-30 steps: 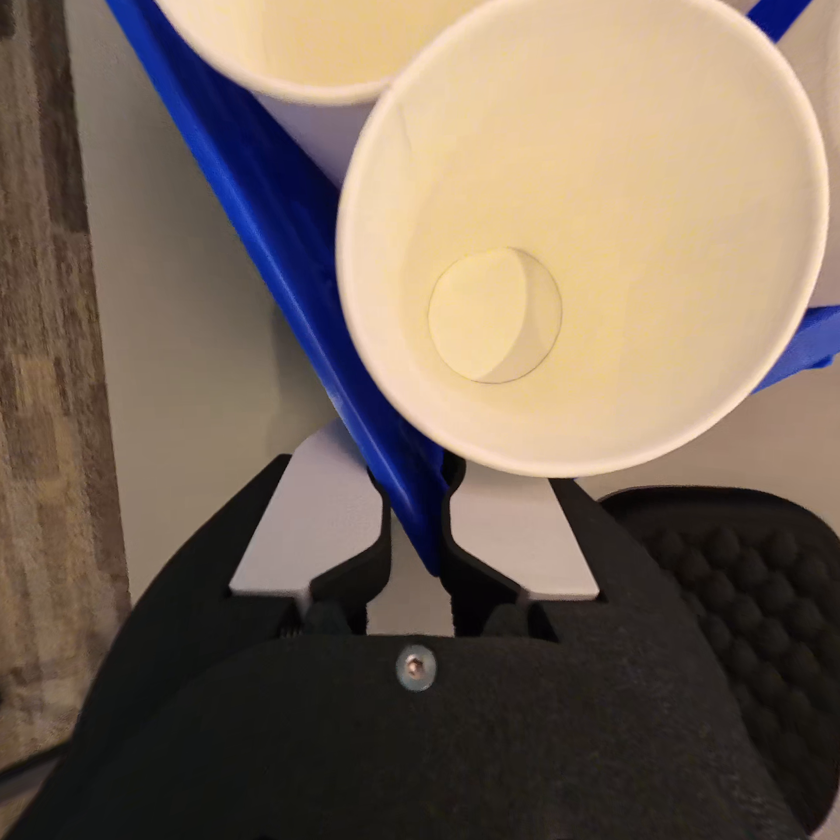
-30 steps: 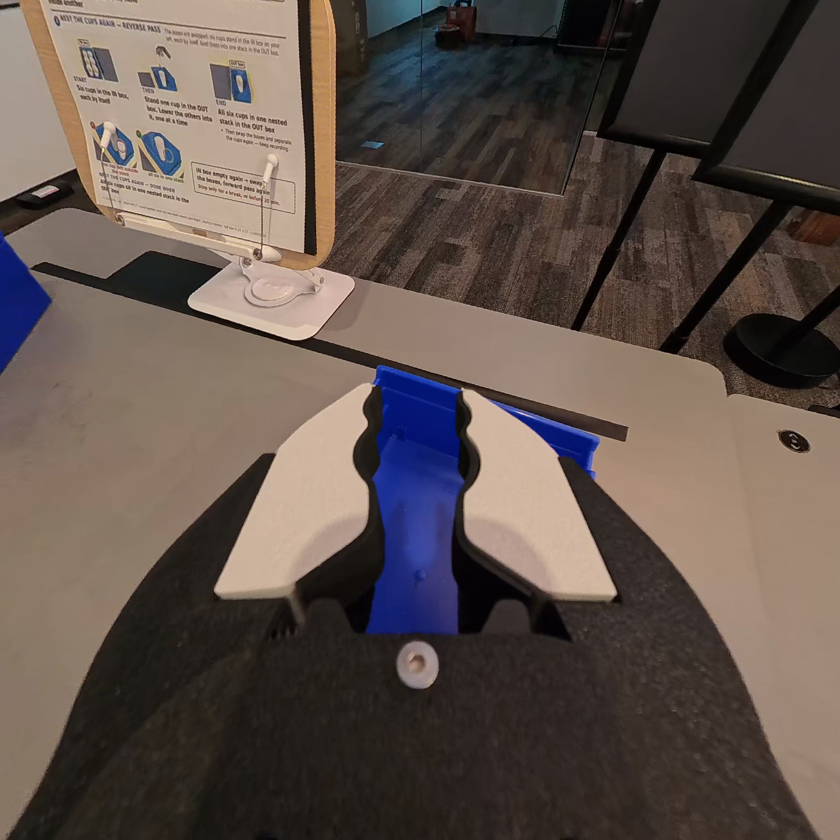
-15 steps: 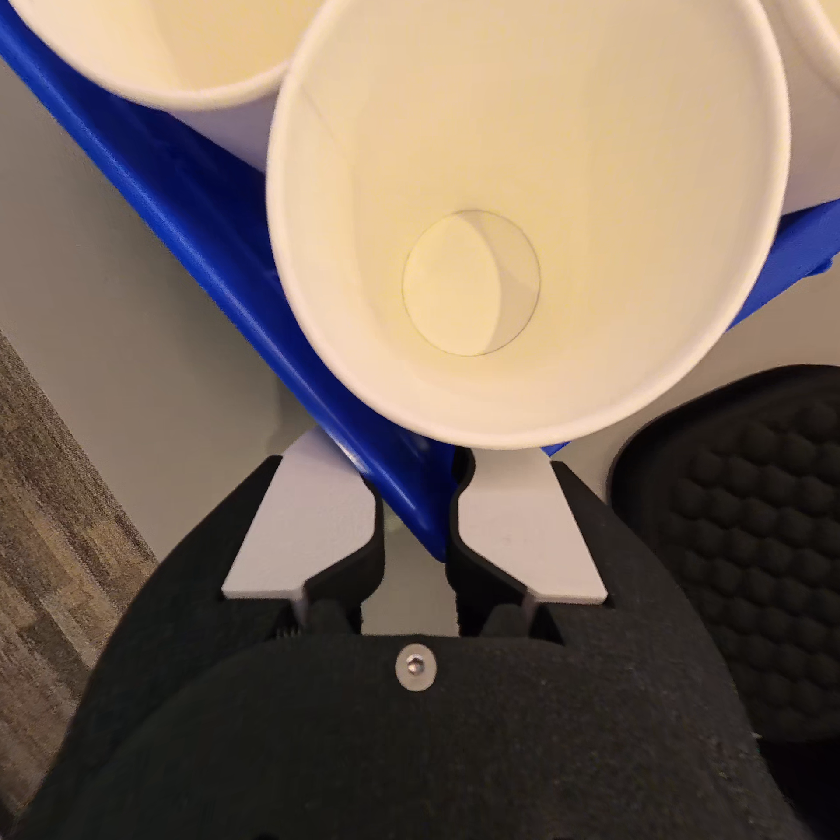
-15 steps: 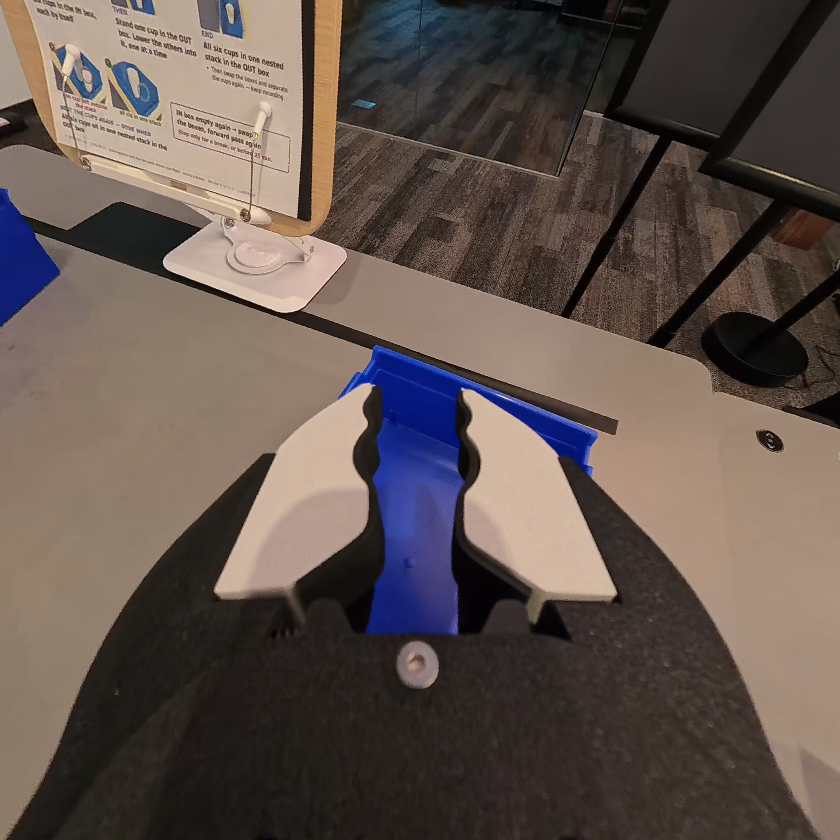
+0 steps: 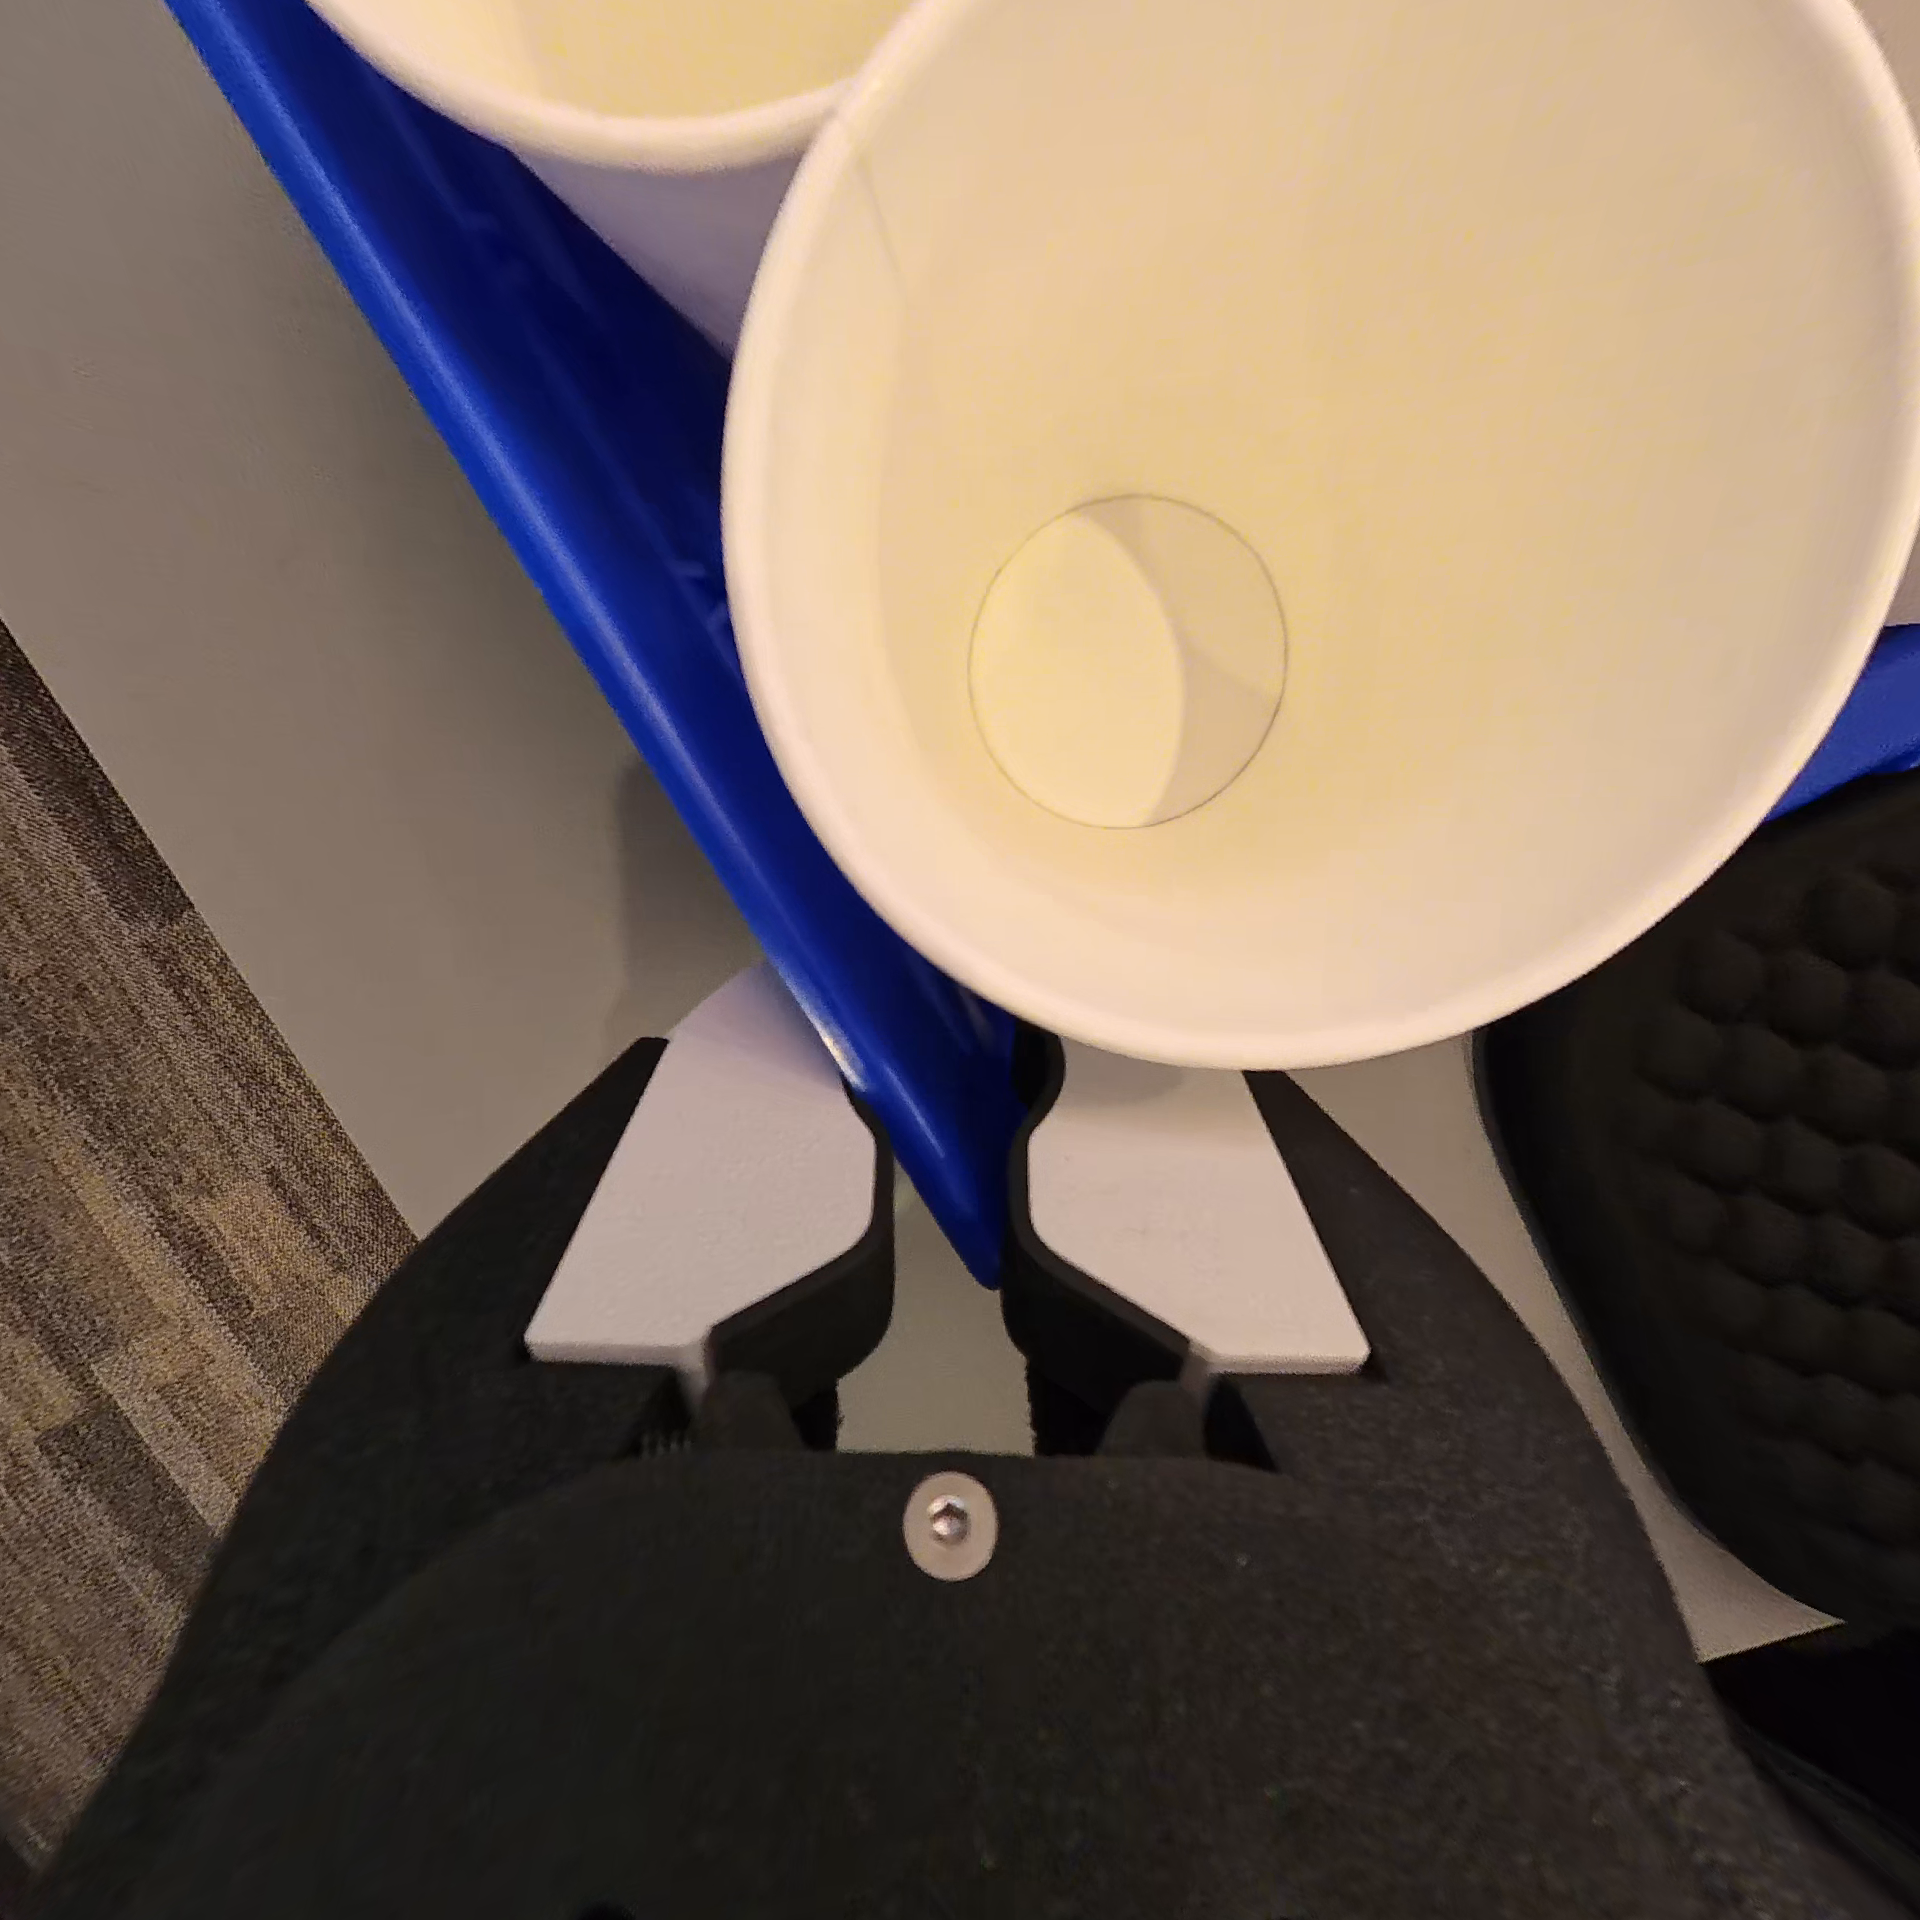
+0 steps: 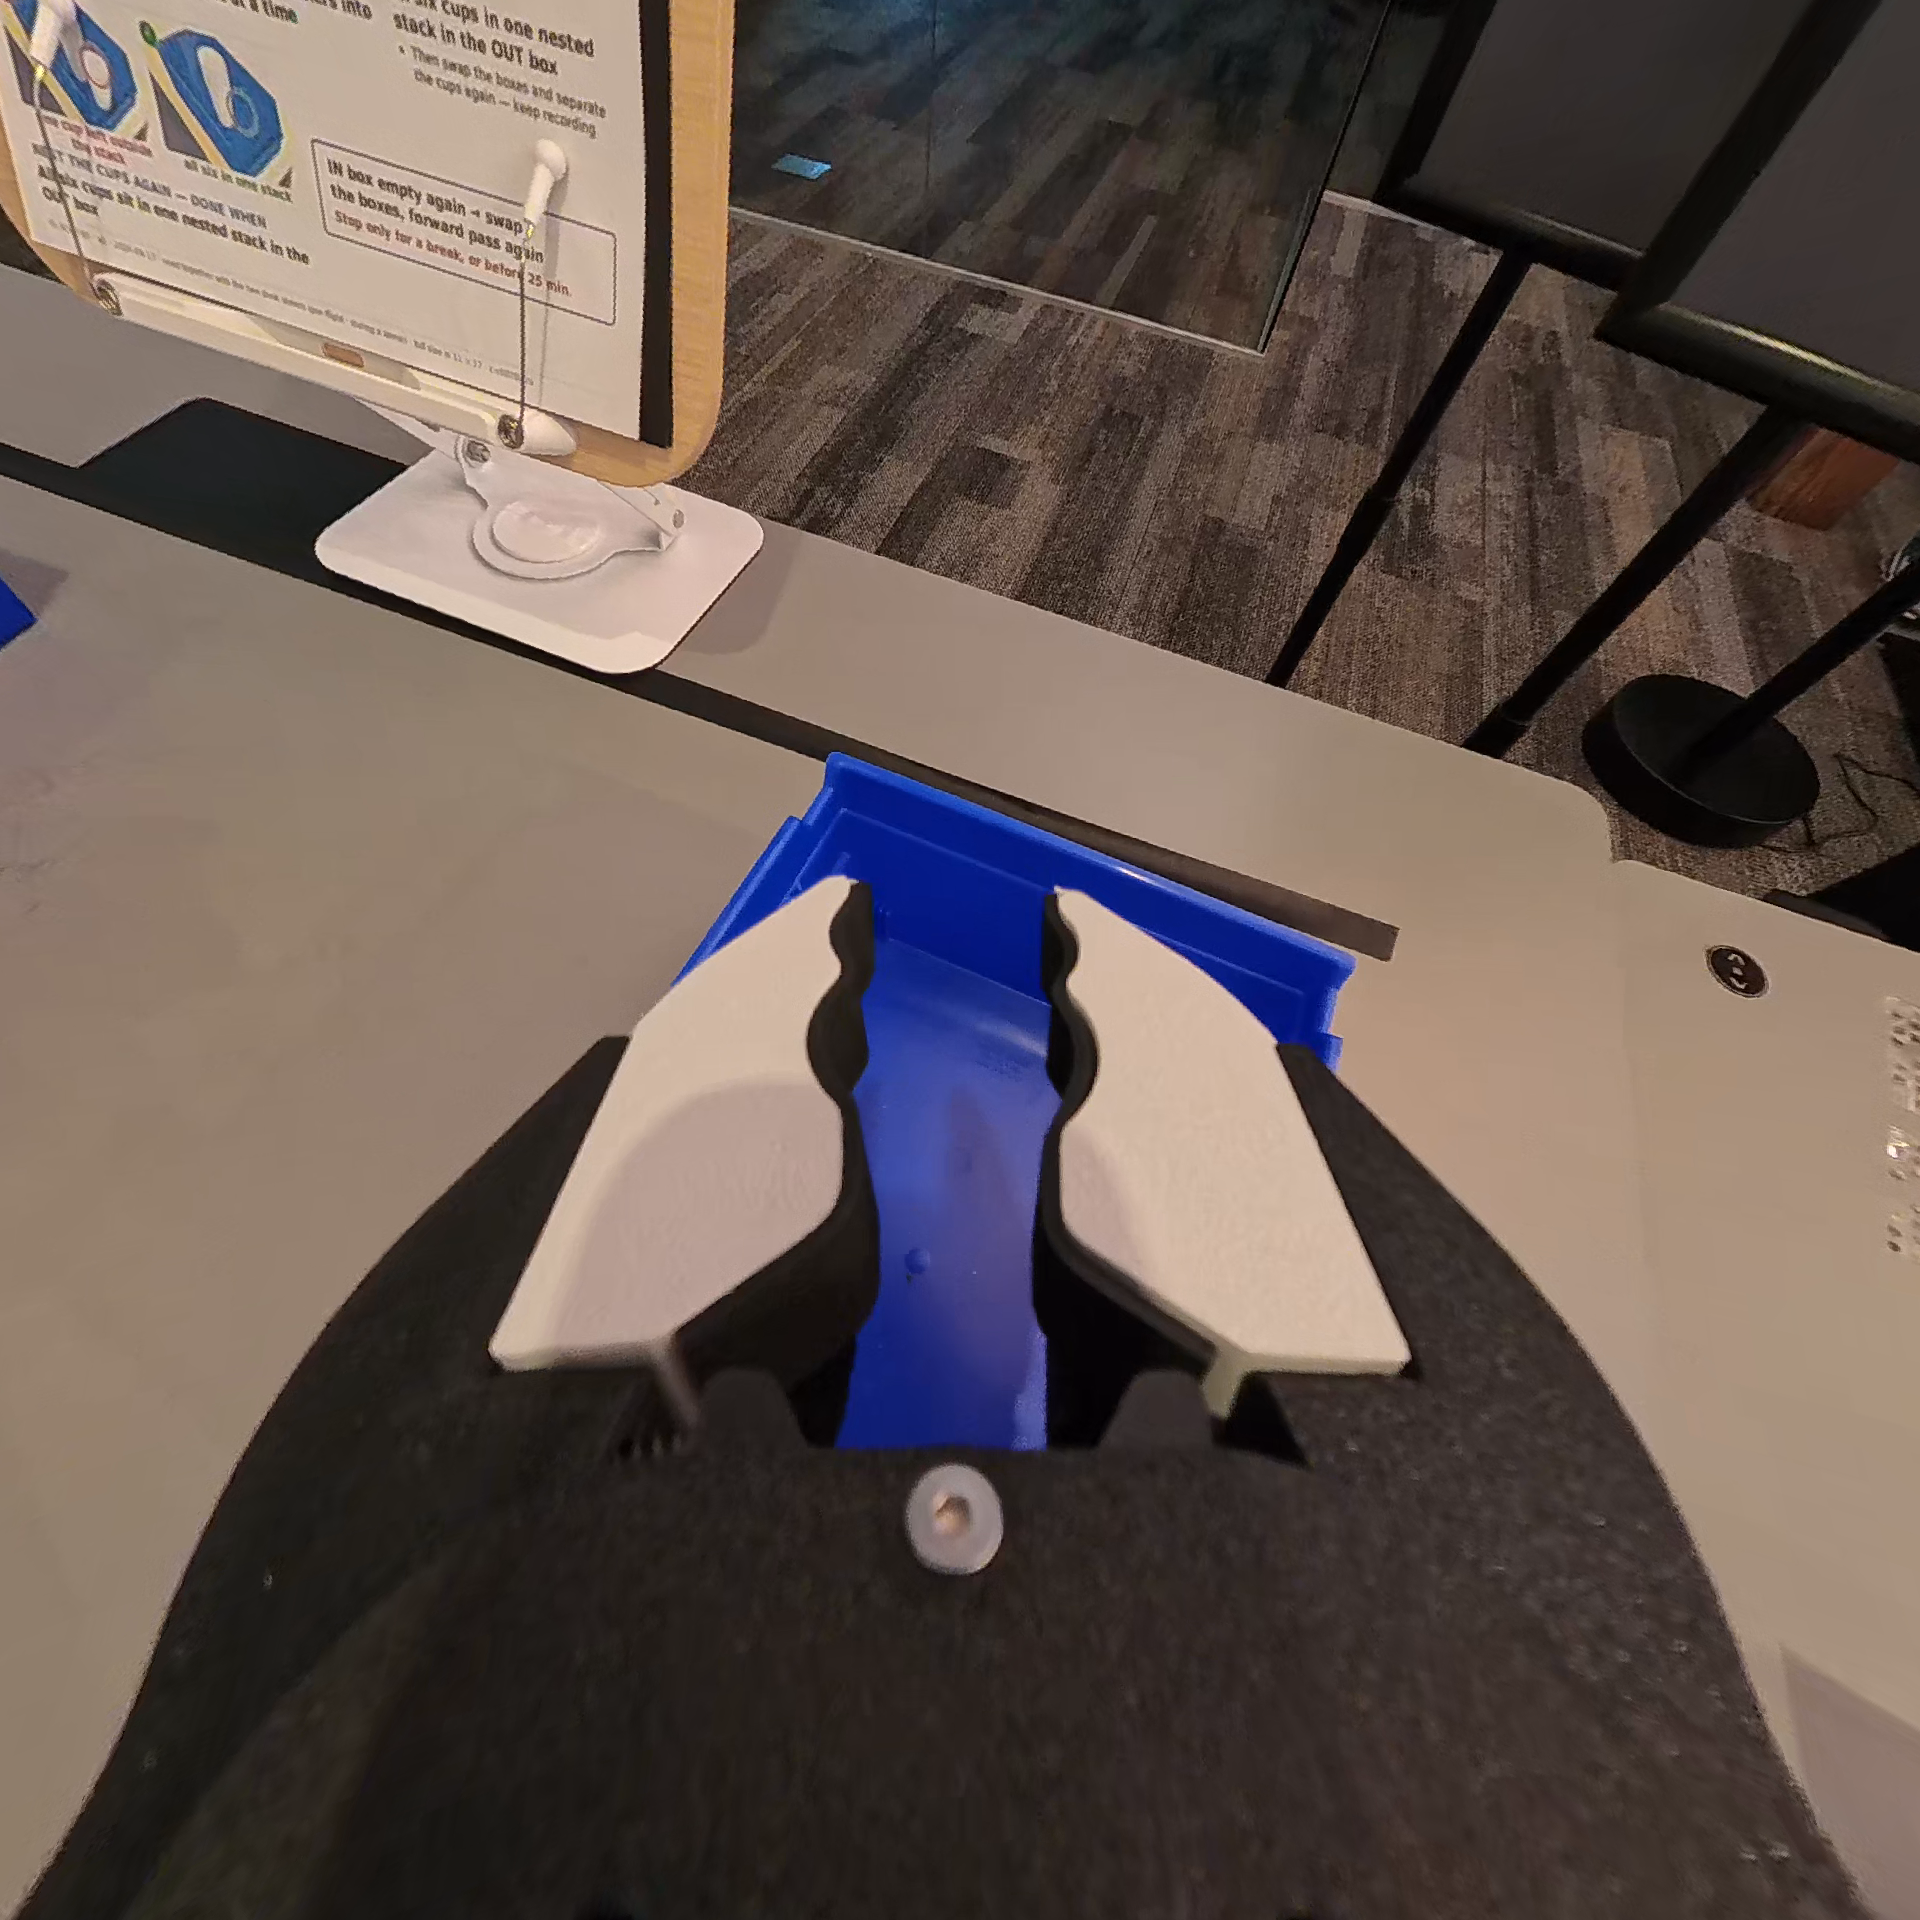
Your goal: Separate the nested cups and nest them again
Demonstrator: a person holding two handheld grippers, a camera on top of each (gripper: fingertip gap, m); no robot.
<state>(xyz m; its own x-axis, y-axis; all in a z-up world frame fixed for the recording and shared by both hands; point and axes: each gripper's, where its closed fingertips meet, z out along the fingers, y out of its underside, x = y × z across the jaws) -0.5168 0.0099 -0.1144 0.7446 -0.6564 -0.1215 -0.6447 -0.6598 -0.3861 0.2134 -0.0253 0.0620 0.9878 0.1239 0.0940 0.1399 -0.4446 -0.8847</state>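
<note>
In the left wrist view my left gripper (image 5: pixel 925 1049) is shut on the near corner wall of a blue box (image 5: pixel 582 447). The box holds white paper cups: one large open cup (image 5: pixel 1299 520) just beyond my fingers and a second cup (image 5: pixel 644 94) at the top left. The large cup's rim hides my right fingertip. In the right wrist view my right gripper (image 6: pixel 954 894) is closed on the near wall of an empty blue box (image 6: pixel 1174 914). Its floor shows between the jaws, and the grip point itself is hidden.
The grey table (image 6: pixel 312 935) carries an instruction board on a white stand (image 6: pixel 540 551) at the back left. The table's edge and carpet floor (image 5: pixel 125 1143) lie left of the cup box. A black dimpled pad (image 5: pixel 1745 1195) lies to its right. Black posts (image 6: pixel 1704 758) stand beyond the table.
The left gripper has swung with the cup box, so the cups first slid left and then right in view. The right gripper has moved forward toward the board, with the empty box staying between its fingers.
</note>
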